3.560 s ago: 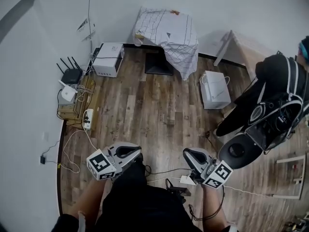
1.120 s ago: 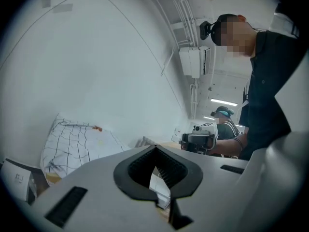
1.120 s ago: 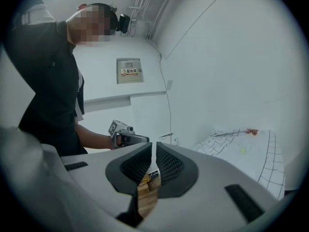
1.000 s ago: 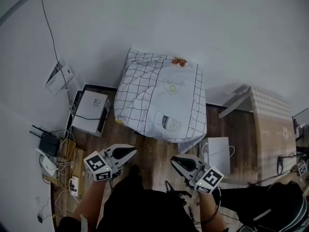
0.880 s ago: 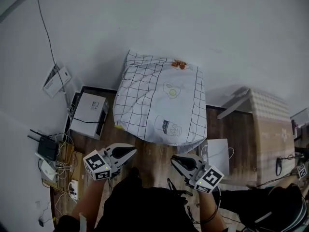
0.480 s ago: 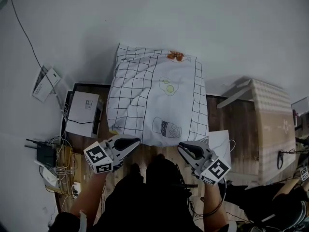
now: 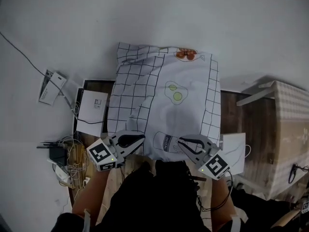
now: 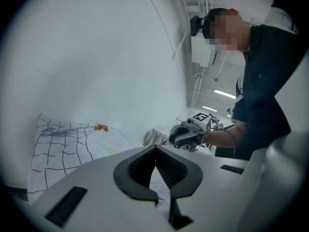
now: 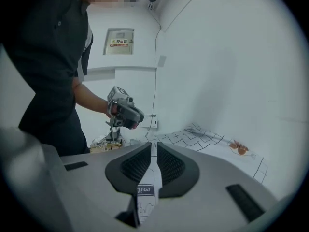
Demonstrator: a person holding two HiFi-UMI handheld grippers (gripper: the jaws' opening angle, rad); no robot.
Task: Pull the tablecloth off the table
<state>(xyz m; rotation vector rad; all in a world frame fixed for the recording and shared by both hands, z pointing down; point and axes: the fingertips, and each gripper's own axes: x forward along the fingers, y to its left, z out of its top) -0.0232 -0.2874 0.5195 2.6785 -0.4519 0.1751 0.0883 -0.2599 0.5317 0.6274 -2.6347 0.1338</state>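
Tablecloth (image 7: pixel 164 100): soft white fabric, black grid, egg and milk doodles, draped in folds over the surface by the far wall. At its near edge, the left gripper (image 7: pixel 143 138) has its jaws pressed together. The right gripper (image 7: pixel 180 140) has its jaws down to a slit, with print visible behind. Only the right gripper view catches the wall notice (image 9: pixel 119 41).

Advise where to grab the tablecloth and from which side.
Pinch the near hem of the tablecloth, one grip toward each near corner, coming from the person's side. That edge drapes down freely, so jaws can close across it; the far edge sits by the wall. The left hand-held gripper and right hand-held gripper are both shut, so they would likely need opening first.
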